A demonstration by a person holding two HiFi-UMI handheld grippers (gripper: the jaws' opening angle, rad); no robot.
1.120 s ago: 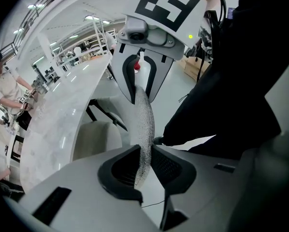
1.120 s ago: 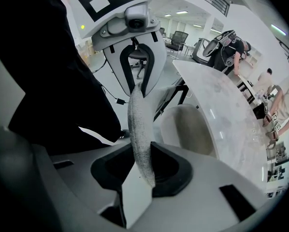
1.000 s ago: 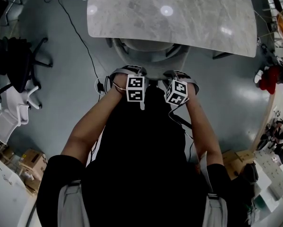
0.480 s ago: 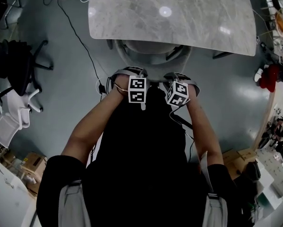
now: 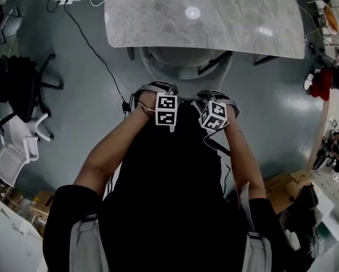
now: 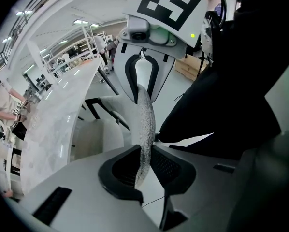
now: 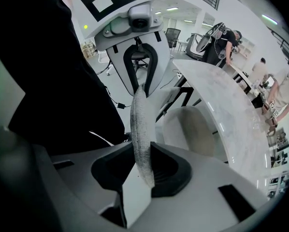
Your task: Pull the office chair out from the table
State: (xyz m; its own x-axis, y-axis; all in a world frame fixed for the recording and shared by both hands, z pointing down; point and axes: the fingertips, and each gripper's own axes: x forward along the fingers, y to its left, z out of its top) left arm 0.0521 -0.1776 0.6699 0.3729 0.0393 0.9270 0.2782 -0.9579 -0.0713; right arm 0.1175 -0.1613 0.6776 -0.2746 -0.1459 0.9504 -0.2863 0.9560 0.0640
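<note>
While both pairs of jaws stand only narrowly apart, I have my left gripper point(image 6: 145, 164) and right gripper point(image 7: 142, 170), two in all, each clenched on the thin backrest edge of the one office chair point(image 5: 183, 67), whose seat lies at twelve o'clock from them, partly under the single marble table point(image 5: 215, 21).

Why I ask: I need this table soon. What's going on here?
A person stands behind the chair with a gripper in each hand. The left gripper and the right gripper are both clamped on the chair's top edge, side by side. The chair is partly out, with its front under the table edge.
</note>
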